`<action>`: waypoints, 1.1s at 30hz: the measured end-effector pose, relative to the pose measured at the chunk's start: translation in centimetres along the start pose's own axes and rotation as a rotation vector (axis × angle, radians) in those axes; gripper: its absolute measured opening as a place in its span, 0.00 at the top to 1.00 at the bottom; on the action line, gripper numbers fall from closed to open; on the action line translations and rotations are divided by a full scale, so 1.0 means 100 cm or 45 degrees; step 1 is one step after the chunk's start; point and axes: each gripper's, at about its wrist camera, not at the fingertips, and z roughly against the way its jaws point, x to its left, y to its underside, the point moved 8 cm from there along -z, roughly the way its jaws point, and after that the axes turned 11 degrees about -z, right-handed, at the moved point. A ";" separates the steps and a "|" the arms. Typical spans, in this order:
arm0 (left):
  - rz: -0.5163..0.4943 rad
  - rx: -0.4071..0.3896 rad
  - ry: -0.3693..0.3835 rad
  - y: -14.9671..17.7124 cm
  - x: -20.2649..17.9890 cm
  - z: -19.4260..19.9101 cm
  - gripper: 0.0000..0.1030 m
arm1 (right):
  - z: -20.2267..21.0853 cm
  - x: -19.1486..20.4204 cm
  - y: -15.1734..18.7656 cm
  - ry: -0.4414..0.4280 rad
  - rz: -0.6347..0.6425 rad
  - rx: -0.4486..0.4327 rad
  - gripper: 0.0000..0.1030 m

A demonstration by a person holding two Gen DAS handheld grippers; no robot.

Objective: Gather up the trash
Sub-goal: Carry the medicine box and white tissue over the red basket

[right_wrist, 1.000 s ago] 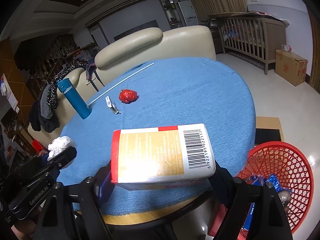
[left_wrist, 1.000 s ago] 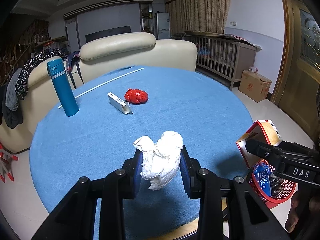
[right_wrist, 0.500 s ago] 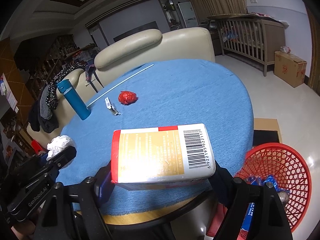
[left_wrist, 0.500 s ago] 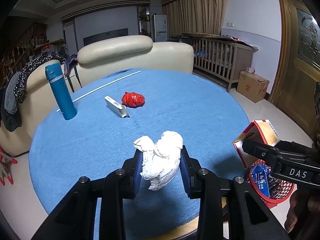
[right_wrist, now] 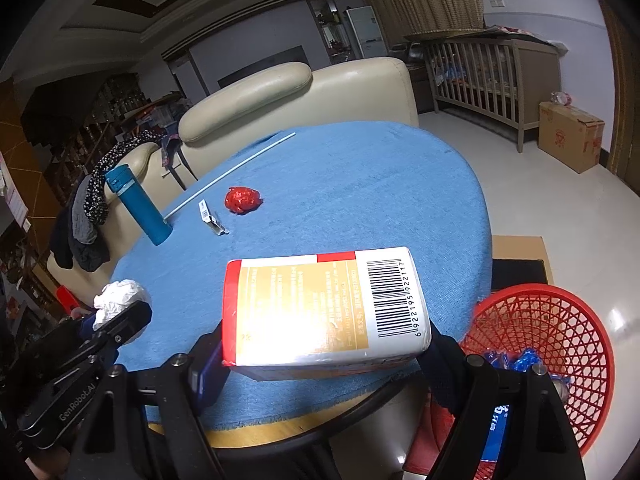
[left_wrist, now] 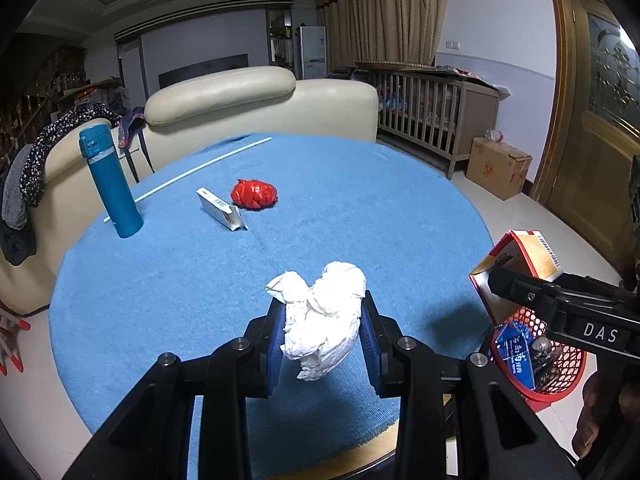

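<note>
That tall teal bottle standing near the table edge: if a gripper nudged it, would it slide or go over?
The teal bottle stands upright, tall over a narrow base, so a push near its cap would probably tip it. The blue tablecloth looks textured, so sliding seems less likely. Being cylindrical, it could roll once down. Its weight cannot be judged.

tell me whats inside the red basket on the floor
The red basket holds blue printed wrappers and some dark and shiny scraps; the right gripper and its box hide the rest.
</note>
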 end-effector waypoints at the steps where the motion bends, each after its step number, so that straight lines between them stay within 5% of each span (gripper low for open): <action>1: -0.006 -0.001 0.001 0.000 -0.001 0.000 0.65 | -0.001 -0.002 0.001 0.001 -0.004 0.002 0.19; 16: -0.097 0.053 0.073 0.000 -0.047 -0.023 0.65 | 0.002 -0.059 0.007 0.059 -0.114 0.004 0.19; 33: -0.159 0.072 0.111 0.000 -0.071 -0.020 0.65 | 0.052 -0.159 -0.016 0.199 -0.283 -0.135 0.19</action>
